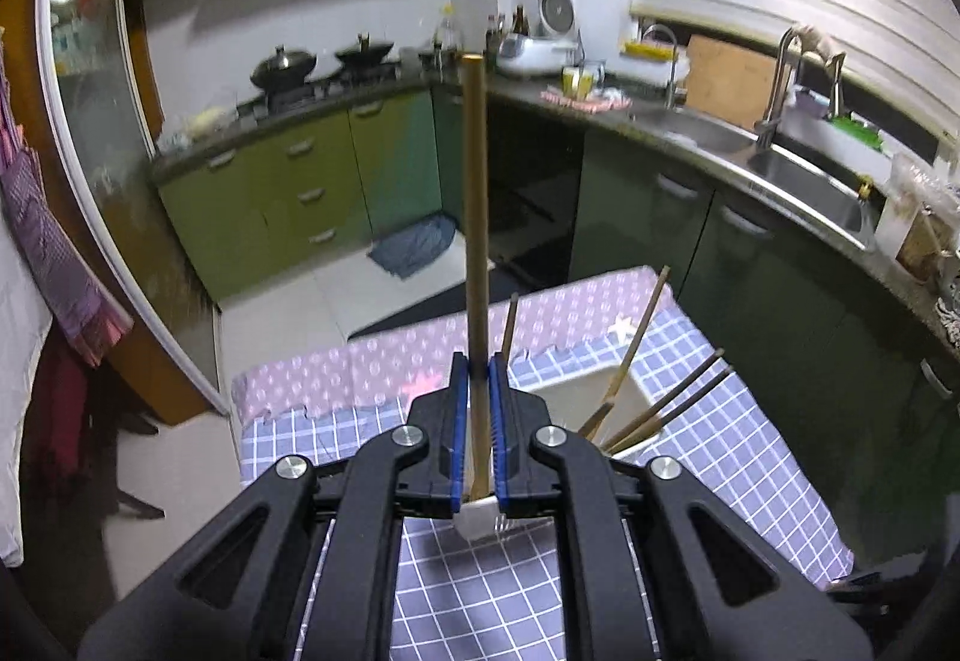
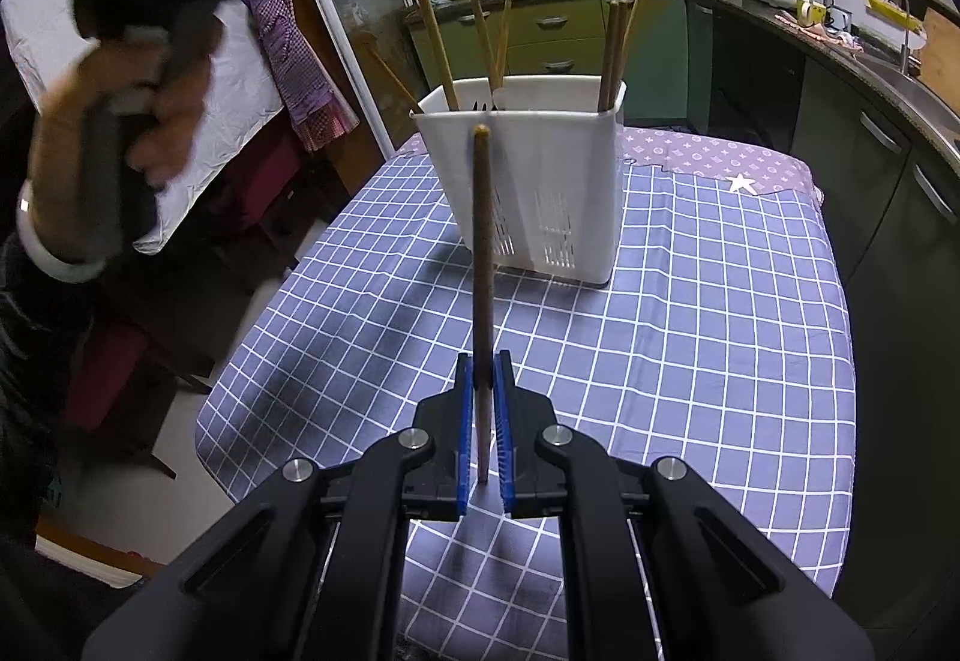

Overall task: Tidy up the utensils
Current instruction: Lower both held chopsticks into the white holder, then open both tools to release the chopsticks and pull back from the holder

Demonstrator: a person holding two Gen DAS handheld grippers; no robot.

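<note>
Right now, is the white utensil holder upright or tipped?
Upright: the holder stands on its base on the tablecloth, chopsticks poking up.

A blue checked tablecloth (image 2: 690, 337) covers the near table, with a lilac patterned cloth (image 1: 384, 361) over its far edge. Beyond, green cabinets (image 1: 282, 181) run under a dark countertop. Two black woks (image 1: 283, 63) sit on the stove at the far left, a white rice cooker (image 1: 534, 51) stands in the corner, and a steel sink (image 1: 810, 181) with a faucet (image 1: 780, 84) lies to the right. A blurred cloth, perhaps a towel (image 1: 48, 253), hangs at the left.
</note>
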